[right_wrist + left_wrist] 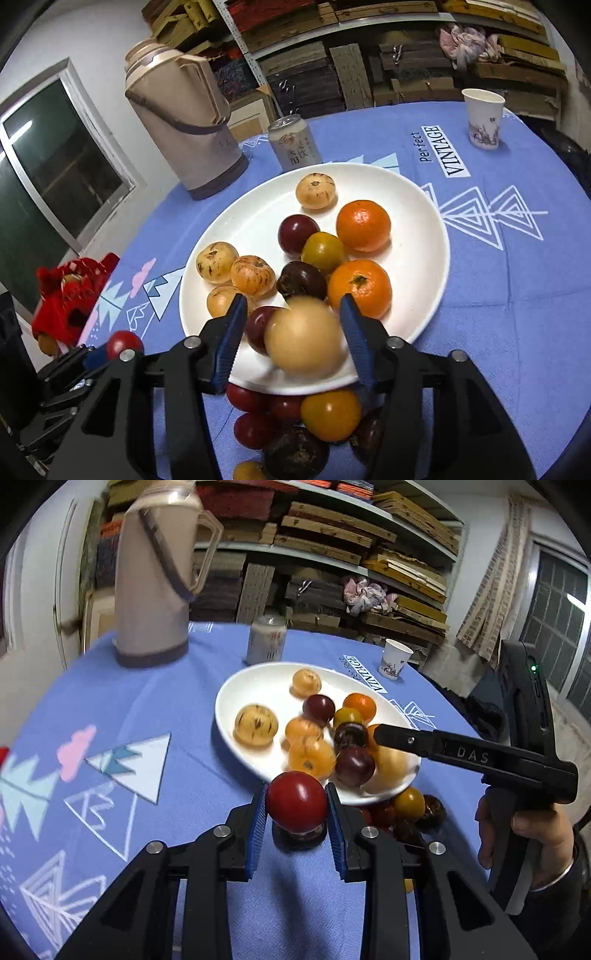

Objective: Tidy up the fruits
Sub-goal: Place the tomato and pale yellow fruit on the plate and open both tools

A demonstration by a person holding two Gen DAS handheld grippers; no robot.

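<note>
The left gripper (296, 814) clamps its blue pads on a red tomato (296, 800), just off the near rim of the white plate (255, 686). The right gripper (295, 339) is spread wide over the plate's near edge, a blurred pale round fruit (304, 338) loose between its fingers. On the blue tablecloth (517, 295), the beige thermos (181, 122) stands toward the far left edge. The plate holds two oranges (363, 225) among other fruit. More fruit (330, 415) lies piled at its near rim.
</note>
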